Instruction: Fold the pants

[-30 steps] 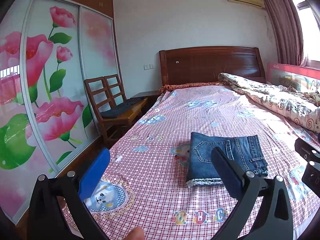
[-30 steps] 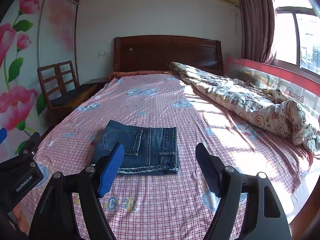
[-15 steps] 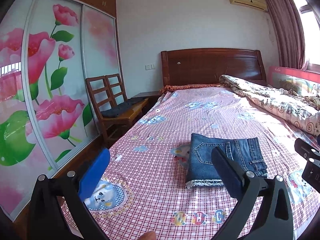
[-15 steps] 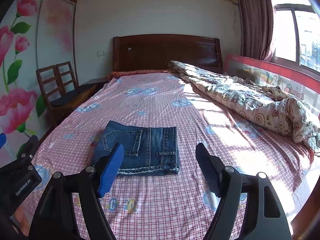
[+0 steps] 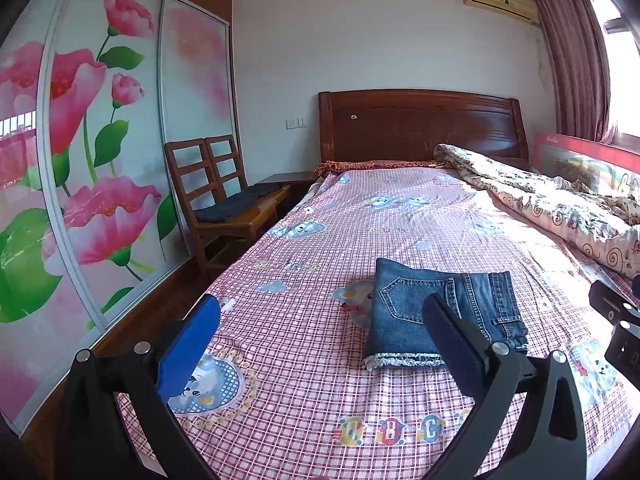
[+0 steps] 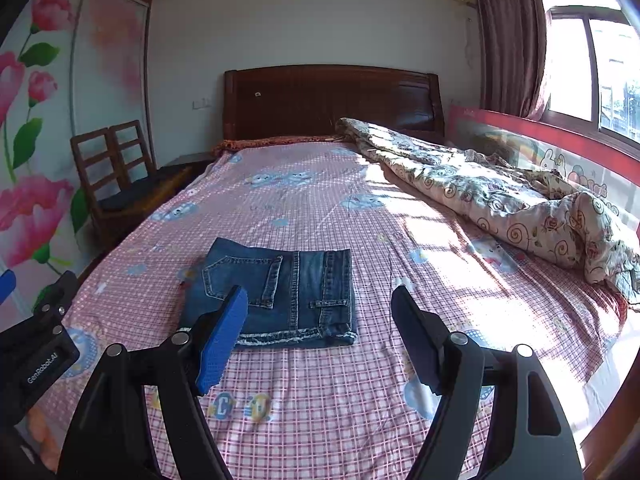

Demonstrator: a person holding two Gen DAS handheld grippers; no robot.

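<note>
I've got the denim shorts (image 6: pixel 276 292) lying folded into a neat rectangle on the pink checked bedsheet (image 6: pixel 320 400), frayed hem toward me, back pocket up. My left gripper (image 5: pixel 320 348) hangs above the sheet with fingers spread wide, gripping nothing; the shorts (image 5: pixel 440 312) sit at one o'clock. My right gripper (image 6: pixel 320 336) is likewise spread and empty, shorts at eleven o'clock. The rumpled floral quilt (image 6: pixel 500 196) lies at two o'clock, well apart.

Your folded pants (image 6: pixel 280 292) lie on the bed (image 6: pixel 320 208); the quilt (image 6: pixel 500 200) lies right of them, the chairs (image 6: pixel 116 176) left beside the bed.
</note>
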